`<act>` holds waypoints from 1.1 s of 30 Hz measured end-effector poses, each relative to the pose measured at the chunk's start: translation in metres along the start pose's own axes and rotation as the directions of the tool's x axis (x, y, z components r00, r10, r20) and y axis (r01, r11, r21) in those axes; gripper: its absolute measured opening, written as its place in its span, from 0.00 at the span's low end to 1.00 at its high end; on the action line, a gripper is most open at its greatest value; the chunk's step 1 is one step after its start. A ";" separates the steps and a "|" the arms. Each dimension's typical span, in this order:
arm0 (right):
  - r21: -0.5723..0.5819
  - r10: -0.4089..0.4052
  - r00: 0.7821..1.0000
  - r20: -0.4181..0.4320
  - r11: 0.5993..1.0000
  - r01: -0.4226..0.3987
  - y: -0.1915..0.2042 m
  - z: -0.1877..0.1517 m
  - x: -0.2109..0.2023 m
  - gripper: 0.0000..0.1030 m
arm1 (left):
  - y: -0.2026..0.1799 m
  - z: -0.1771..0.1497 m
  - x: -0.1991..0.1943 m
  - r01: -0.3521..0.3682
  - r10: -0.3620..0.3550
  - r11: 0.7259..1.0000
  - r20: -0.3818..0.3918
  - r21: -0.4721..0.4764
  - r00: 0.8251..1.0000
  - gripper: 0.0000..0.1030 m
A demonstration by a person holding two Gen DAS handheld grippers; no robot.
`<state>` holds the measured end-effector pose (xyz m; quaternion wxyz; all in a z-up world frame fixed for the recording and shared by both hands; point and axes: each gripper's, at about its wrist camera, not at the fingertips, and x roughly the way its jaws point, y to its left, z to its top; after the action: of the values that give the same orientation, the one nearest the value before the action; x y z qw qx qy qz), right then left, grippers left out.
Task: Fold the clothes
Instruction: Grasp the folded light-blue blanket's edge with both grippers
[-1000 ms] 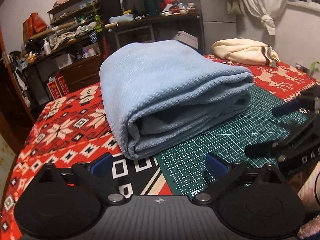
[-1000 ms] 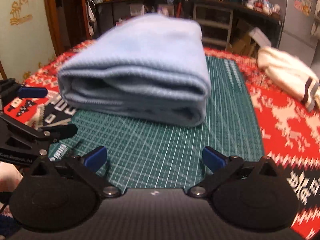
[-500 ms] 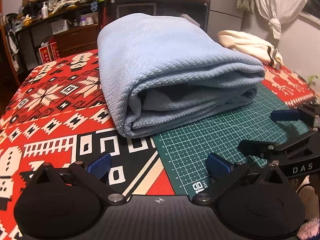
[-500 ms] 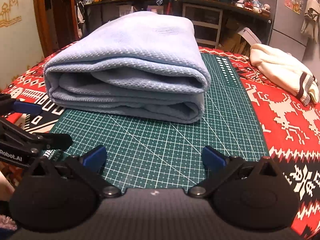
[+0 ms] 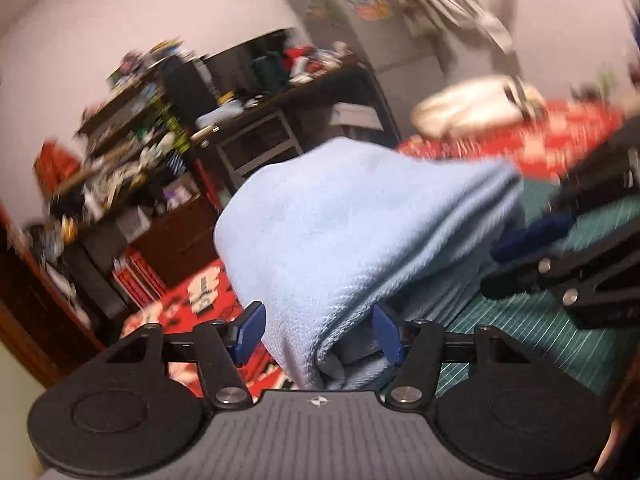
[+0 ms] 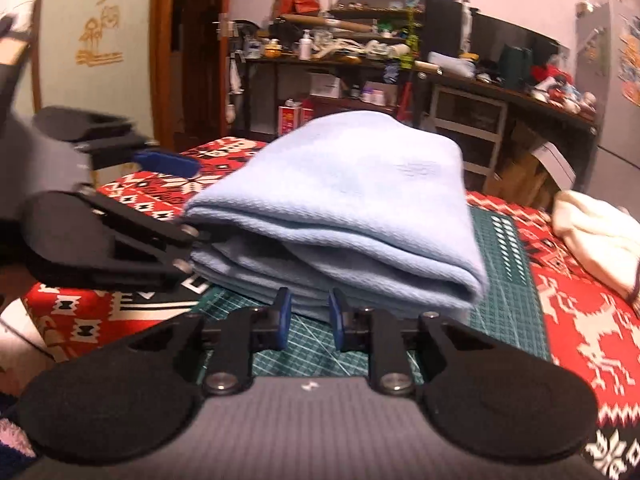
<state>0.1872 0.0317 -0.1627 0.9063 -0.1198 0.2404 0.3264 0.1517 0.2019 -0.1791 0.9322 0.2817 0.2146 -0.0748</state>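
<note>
Left hand-held gripper (image 5: 318, 330): its two blue pads stand partly apart, one on either side of the near left corner of the folded light-blue garment (image 5: 360, 232); the cloth fills the gap, though blur leaves it unclear whether the pads press it. Right hand-held gripper (image 6: 307, 316): the jaws are nearly closed, with the lower layers of the garment's near edge reaching into the narrow gap; whether they pinch cloth cannot be told.

The garment lies directly ahead of both grippers as a thick, several-layered bundle, its open, layered edge toward them and its long axis running away toward the far edge of the counter. It rests across the boundary between the green cutting mat (image 6: 504, 292) and the red patterned cloth (image 6: 592, 320) that covers the counter. Both grippers sit at the near edge, the left at the left corner, the right nearer the middle. A cream garment (image 6: 592, 236) lies well apart at the far right.

Compared with half a second earlier, both grippers have advanced from a stand-off position with wide-open jaws to contact with the bundle, and both sets of jaws have narrowed. The left view has also tilted and blurred.
</note>
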 end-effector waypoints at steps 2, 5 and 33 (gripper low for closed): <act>-0.040 0.014 1.000 0.015 0.999 -0.014 0.004 0.003 0.005 0.22 | -0.003 0.000 0.005 -0.013 0.014 0.998 -0.001 0.057 1.000 0.46; -0.091 0.012 1.000 0.020 0.996 -0.010 0.006 0.007 0.015 0.21 | -0.001 0.002 0.009 -0.041 0.041 0.996 -0.001 0.084 0.999 0.31; -0.557 -0.011 0.998 0.064 0.829 0.045 0.070 -0.003 0.089 0.05 | 0.097 0.009 0.033 0.304 -0.344 0.818 0.008 -0.487 0.939 0.27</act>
<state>0.2001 0.1309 -0.2151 0.8432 -0.3729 0.1066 0.3723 0.2100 0.2769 -0.1388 0.9368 0.0031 0.3083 -0.1653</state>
